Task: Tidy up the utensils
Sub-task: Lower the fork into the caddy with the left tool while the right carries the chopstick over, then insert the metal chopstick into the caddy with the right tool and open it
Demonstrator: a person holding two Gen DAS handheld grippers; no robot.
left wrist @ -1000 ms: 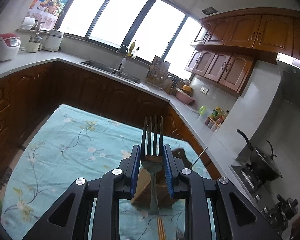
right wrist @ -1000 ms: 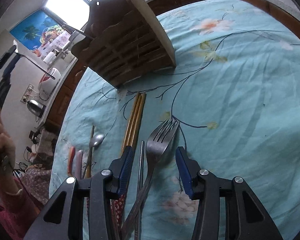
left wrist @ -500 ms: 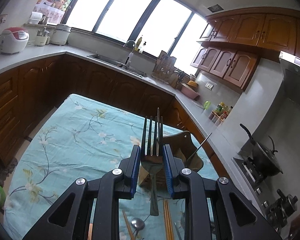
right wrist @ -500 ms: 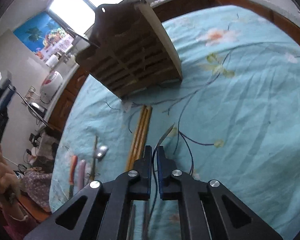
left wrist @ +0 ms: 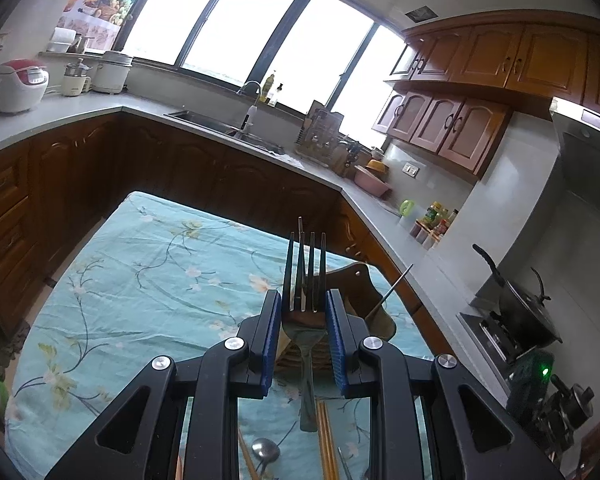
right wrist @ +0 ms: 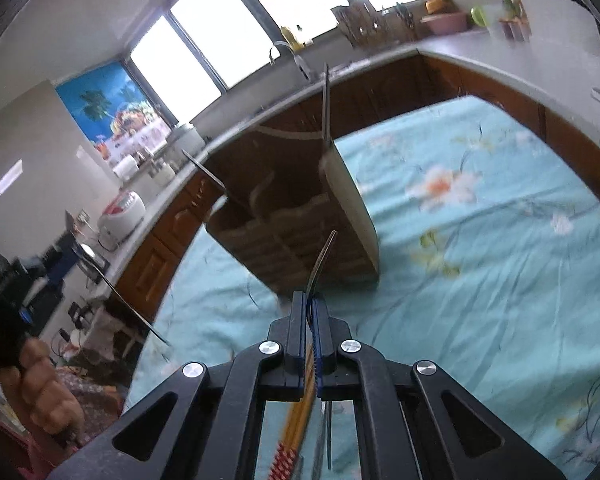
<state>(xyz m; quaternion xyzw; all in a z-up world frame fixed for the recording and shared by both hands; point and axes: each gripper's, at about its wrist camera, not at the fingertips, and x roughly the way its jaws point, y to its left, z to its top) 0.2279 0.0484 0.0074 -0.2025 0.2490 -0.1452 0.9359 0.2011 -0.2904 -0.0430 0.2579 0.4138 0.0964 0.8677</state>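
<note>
My left gripper (left wrist: 302, 310) is shut on a steel fork (left wrist: 305, 276), tines pointing up and away, held above the table. Behind it stands the brown wooden utensil holder (left wrist: 362, 292) with a thin utensil sticking out. My right gripper (right wrist: 309, 304) is shut on a second fork (right wrist: 321, 258), seen edge-on, lifted off the cloth just in front of the wooden holder (right wrist: 296, 220). Wooden chopsticks (left wrist: 326, 440) and a spoon (left wrist: 265, 451) lie on the cloth below the left gripper. Chopsticks (right wrist: 298, 412) also show under the right gripper.
The table carries a teal floral cloth (left wrist: 140, 280). Kitchen counters with a sink (left wrist: 220, 124) and a rice cooker (left wrist: 18, 84) run behind it. A stove with a black pot (left wrist: 520, 312) is at the right. The person's hand (right wrist: 40, 392) shows at the left of the right wrist view.
My right gripper closed on the fork that lay on the cloth and lifted it toward the wooden holder. My left gripper kept its fork and drew back and up a little.
</note>
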